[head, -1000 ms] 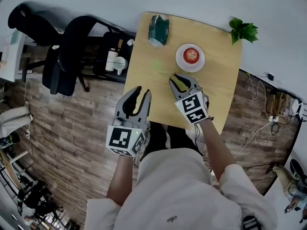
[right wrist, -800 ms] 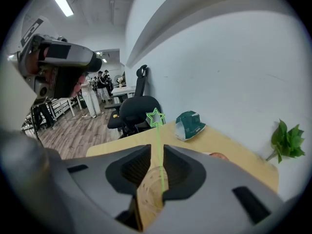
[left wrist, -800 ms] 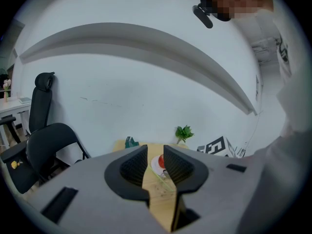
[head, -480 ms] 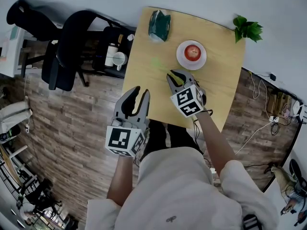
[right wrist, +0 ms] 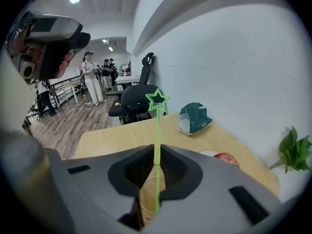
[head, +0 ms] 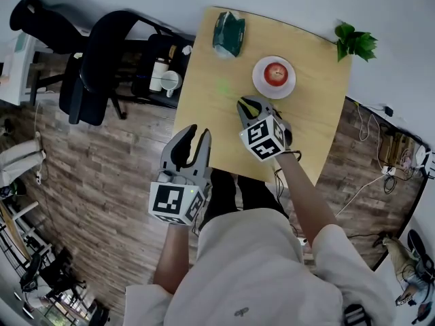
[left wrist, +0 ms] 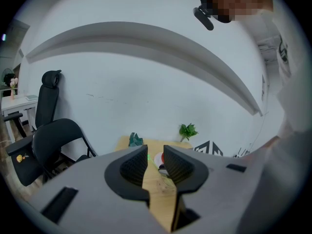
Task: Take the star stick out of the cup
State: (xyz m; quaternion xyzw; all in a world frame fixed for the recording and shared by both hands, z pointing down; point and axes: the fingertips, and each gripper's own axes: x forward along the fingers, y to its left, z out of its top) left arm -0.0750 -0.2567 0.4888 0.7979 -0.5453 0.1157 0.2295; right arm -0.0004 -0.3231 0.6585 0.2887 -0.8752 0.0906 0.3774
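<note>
Fingers (right wrist: 176,172) of the right gripper (right wrist: 157,150) have just been closing and stand narrow round the star stick (right wrist: 157,130); next they likely pinch it and lift it straight from the cup (right wrist: 146,193), while the left gripper (left wrist: 155,150) stays apart and empty.

The stick (right wrist: 157,126) is in the cup (right wrist: 146,196), between the right gripper's (right wrist: 156,154) closing jaws; bag (right wrist: 195,118) ahead, apple (right wrist: 226,158) on plate (head: 261,87) ahead-right.

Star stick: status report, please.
Right gripper jaws just closing round stick, pads not yet pressing. Left gripper open, empty. Stick upright in cup. Nothing in the way.
</note>
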